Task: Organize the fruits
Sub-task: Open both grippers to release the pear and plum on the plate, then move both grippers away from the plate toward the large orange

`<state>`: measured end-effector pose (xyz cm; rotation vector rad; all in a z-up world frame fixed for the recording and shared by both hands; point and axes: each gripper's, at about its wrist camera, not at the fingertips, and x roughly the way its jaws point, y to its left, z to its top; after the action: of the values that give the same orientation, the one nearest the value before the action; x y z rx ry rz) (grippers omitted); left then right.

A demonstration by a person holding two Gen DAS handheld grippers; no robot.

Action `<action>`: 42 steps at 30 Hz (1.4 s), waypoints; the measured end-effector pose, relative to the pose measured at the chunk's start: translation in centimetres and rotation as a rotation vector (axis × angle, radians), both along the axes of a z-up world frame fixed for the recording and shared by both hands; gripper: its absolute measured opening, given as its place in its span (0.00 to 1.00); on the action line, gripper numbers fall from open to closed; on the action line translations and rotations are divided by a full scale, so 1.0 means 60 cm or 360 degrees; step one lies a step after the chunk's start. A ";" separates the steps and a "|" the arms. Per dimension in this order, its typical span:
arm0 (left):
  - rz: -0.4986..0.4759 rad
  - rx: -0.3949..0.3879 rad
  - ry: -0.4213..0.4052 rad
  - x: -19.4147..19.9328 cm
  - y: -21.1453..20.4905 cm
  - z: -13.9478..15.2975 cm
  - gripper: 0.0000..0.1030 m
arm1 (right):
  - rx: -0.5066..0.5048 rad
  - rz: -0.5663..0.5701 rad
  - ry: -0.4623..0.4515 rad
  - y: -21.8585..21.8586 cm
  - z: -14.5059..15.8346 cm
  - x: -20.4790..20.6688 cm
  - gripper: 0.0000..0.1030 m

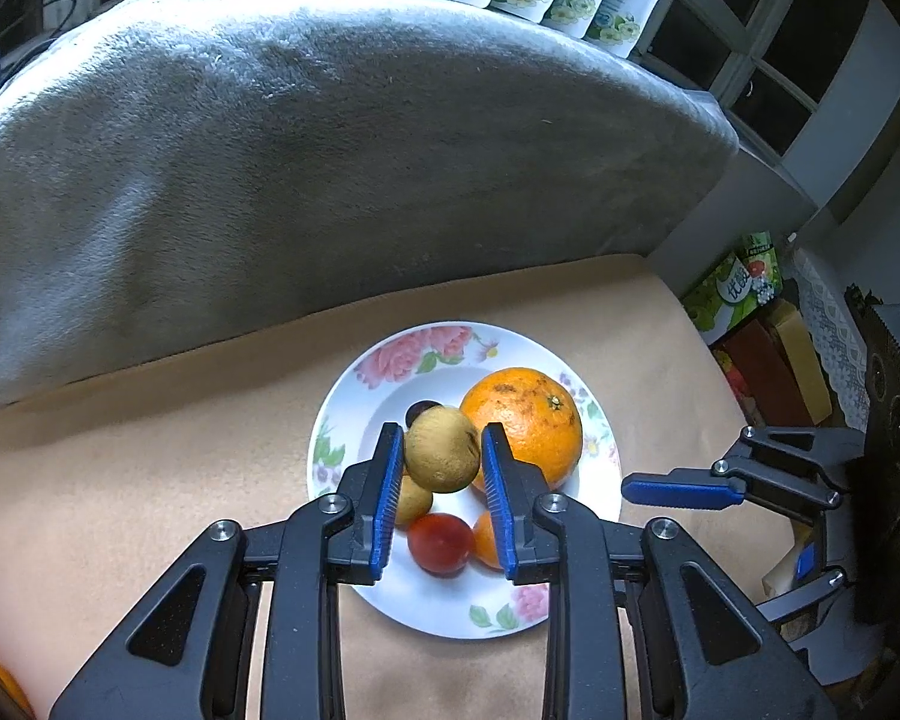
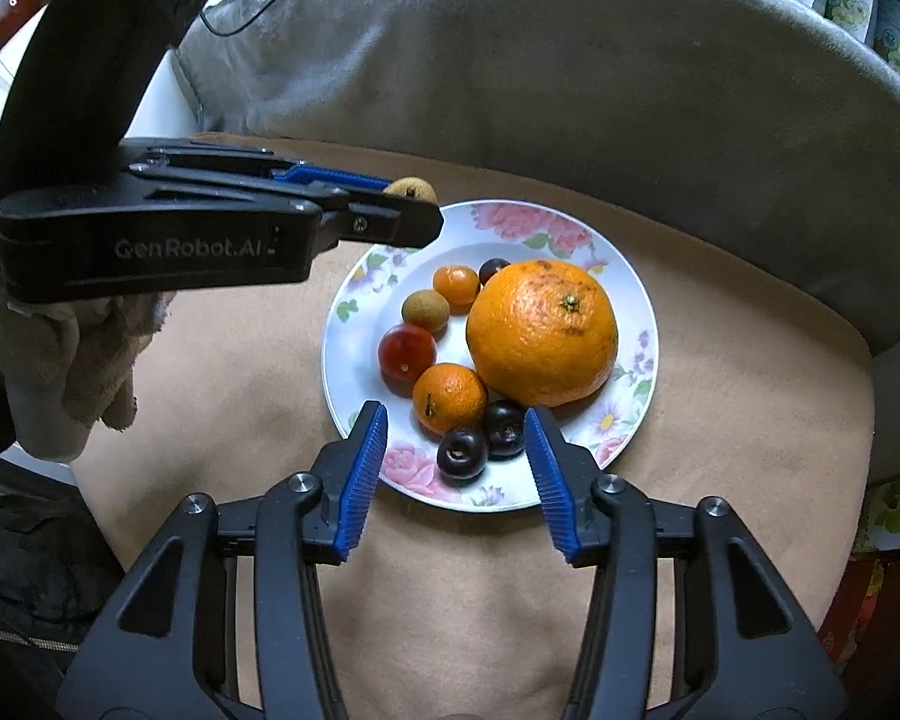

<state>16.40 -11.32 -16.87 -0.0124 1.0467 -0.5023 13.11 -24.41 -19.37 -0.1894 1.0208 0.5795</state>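
The left gripper (image 1: 442,459) clamps a small brown round longan (image 1: 441,449) at lower centre, raised over the white floral ceramic plate (image 1: 354,396). The right gripper (image 2: 456,456), jaws apart, hovers at that plate's near rim; the large orange (image 2: 541,333) sits centre-right.

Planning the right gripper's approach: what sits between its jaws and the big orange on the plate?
In the right wrist view, two dark plums lie between the right gripper and the big orange, beside a small mandarin.

Fruits (image 2: 543,333) on plate (image 2: 630,294), perhaps blanket (image 2: 510,60) behind.
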 end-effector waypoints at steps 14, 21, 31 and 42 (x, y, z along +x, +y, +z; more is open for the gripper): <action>0.0032 0.0036 -0.0058 -0.009 -0.003 0.014 0.70 | -0.0004 -0.0008 -0.0019 -0.001 0.008 -0.004 0.70; 0.0075 0.0085 -0.0061 -0.011 0.001 0.017 0.75 | -0.0032 -0.0060 -0.0003 -0.004 0.006 -0.007 0.72; 0.0109 0.0089 -0.0119 -0.029 0.016 0.036 0.75 | -0.0030 -0.0045 0.0011 0.004 0.009 -0.014 0.72; 0.0205 0.0079 -0.0156 -0.054 0.059 0.056 0.75 | 0.0051 -0.0016 0.0060 0.020 0.007 -0.015 0.72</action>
<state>13.15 -7.75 -13.53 -0.0108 0.9556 -0.3569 12.20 -23.21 -18.98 -0.1456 1.0479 0.5918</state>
